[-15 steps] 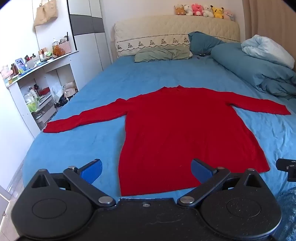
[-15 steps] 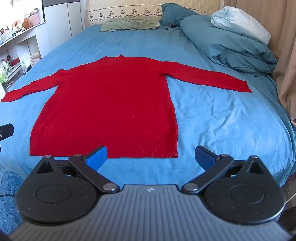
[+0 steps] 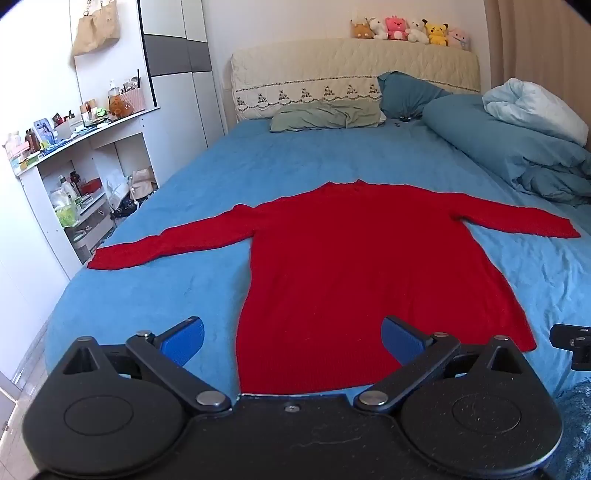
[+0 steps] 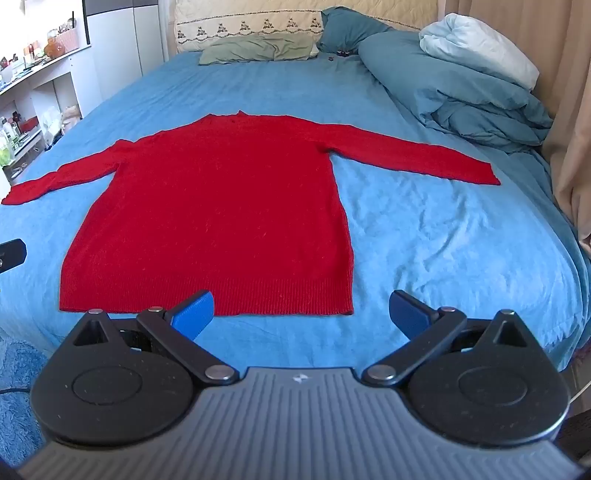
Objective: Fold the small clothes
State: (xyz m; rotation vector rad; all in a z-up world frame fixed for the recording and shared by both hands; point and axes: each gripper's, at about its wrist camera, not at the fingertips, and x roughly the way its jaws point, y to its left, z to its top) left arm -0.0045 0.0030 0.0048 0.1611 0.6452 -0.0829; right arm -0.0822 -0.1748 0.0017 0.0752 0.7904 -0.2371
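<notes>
The red sweater (image 3: 354, 273) lies flat on the blue bed (image 3: 207, 177), sleeves out to both sides and hem nearest the cameras; the left view alone takes in the row of plush toys (image 3: 408, 29) on the headboard and the hanging tote bag (image 3: 96, 31), while the right view alone shows the beige curtain (image 4: 565, 92). Left tool (image 3: 293, 338) and right tool (image 4: 301, 312) both hover spread wide, gripping nothing. Against half a second ago, little has shifted. The open shelves (image 3: 79, 206) hold bottles and clutter.

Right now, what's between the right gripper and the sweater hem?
Only bare blue sheet, seen in the right wrist view, before the sweater; right gripper open.
</notes>
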